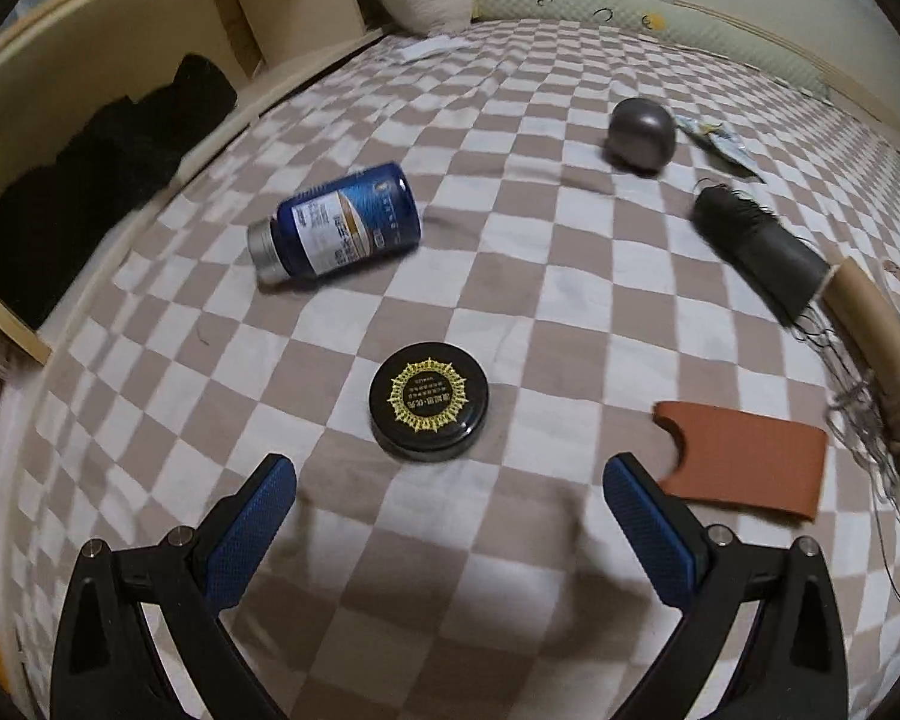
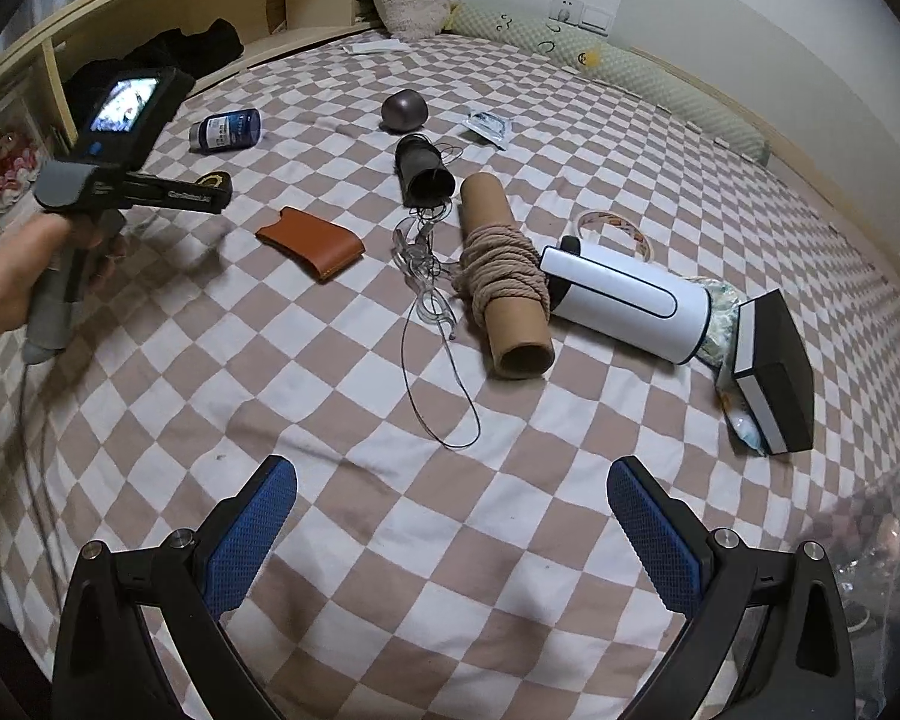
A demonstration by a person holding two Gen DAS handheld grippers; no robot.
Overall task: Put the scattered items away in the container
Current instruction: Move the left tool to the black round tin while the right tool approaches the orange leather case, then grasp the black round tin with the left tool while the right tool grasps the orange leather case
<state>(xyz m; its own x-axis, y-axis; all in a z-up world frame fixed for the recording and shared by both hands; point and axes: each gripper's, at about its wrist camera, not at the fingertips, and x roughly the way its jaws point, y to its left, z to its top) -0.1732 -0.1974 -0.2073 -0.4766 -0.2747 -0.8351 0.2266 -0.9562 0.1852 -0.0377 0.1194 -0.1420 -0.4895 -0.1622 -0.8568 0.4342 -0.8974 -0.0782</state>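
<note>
Blue-padded fingers of the left gripper [image 1: 450, 474] stand wide apart at the bottom of its view, holding nothing and touching nothing; a black tin [image 1: 429, 400] with a gold emblem lies on the checked bedspread [image 1: 510, 240] just above the gap between them. A brown leather sleeve [image 1: 744, 459] sits beside the right finger, partly behind its tip. A blue bottle [image 1: 342, 222] lies on its side at centre left, a grey rounded thing [image 1: 641, 135] at upper right, and a dark spool [image 1: 750, 246] at right, blurred.

The right gripper [image 2: 452, 474] is equally spread and empty over bare bedspread. Above it lie a cardboard tube [image 2: 510, 276] wound with rope, a white cylinder [image 2: 630, 300] touching it, a black-and-white box [image 2: 774, 372] at right, and a tape roll [image 2: 615, 228] partly hidden behind the cylinder. Thin wire [image 2: 444, 384] loops at centre. A hand [image 2: 24, 276] at the left edge grips the other tool. At lower right something clear, perhaps the container, is cut off and too blurred to tell.
</note>
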